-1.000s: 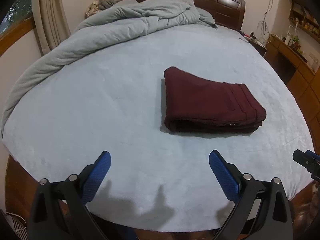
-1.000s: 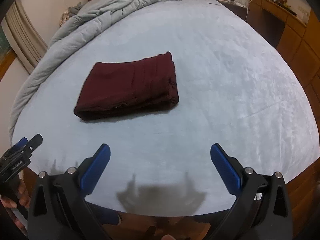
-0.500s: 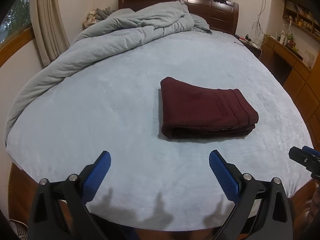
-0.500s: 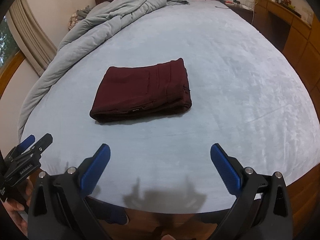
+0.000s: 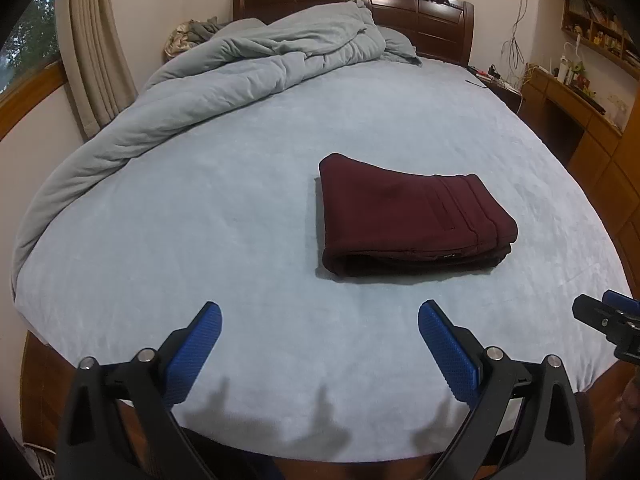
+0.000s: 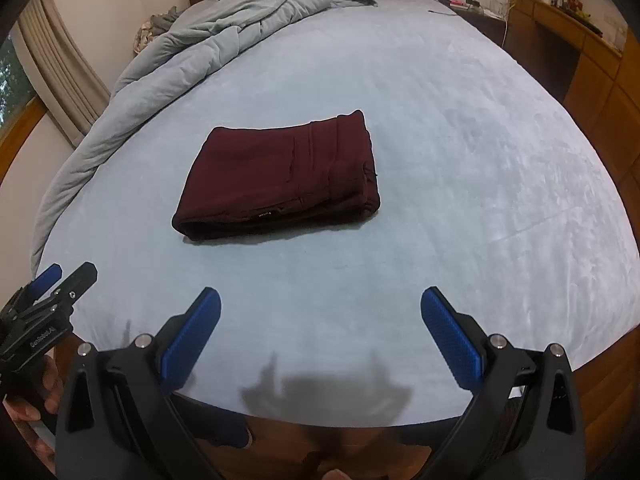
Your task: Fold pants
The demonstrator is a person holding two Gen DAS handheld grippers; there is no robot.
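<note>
Dark maroon pants [image 5: 408, 216] lie folded into a compact rectangle on the light blue bed sheet [image 5: 200, 208]; they also show in the right wrist view [image 6: 280, 176]. My left gripper [image 5: 320, 320] is open and empty, held back near the bed's front edge, well short of the pants. My right gripper [image 6: 320, 316] is open and empty, also near the front edge. Each gripper appears at the edge of the other's view: the right one [image 5: 608, 320] and the left one [image 6: 52, 292].
A rumpled grey duvet [image 5: 224, 80] is piled along the left and far side of the bed. A dark wooden headboard [image 5: 420, 12] stands behind. Wooden desk and cabinets [image 5: 592, 128] line the right wall. Curtains [image 5: 96, 52] hang at left.
Both grippers have pulled back and up from the bed, so the folded pants look farther away and more of the room shows. The pants have not moved.
</note>
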